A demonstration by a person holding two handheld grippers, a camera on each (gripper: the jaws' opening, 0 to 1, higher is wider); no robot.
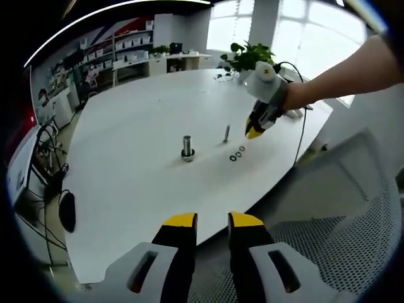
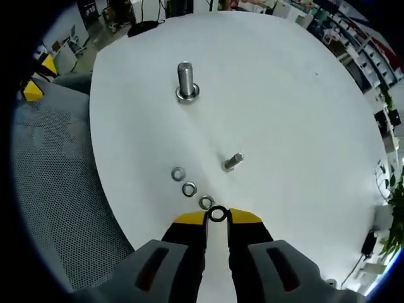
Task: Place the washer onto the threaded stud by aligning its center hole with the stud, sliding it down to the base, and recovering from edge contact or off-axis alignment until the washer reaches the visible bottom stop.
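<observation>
Your right tongs (image 2: 217, 216) are pinched on a dark washer (image 2: 218, 214), held by its rim between the yellow tips, hole facing the camera. Three more washers (image 2: 189, 188) lie in a short row on the table (image 2: 297, 113) just ahead of the tips. The small threaded stud (image 2: 231, 161) stands just beyond that row, tilted in the fisheye; a larger stud (image 2: 185, 81) with a collar at its base stands well apart, farther across the table.

Handling, as judged: the washer is thin, rigid, light and smooth metal. It will likely slip or flip if the pinch is slack. Keep hold at opposite rim edges, leaving the centre hole clear. Expect it to catch on the threads if it comes in off-axis.

Your left tongs (image 1: 211, 221) hang open and empty off the table's near edge, over a mesh chair (image 1: 328, 233).

Surface: white, flat, matte, glare-free; a dropped washer may roll. Room: an office with shelving (image 1: 120, 53), a potted plant (image 1: 249, 57) and bright windows (image 1: 303, 25).
</observation>
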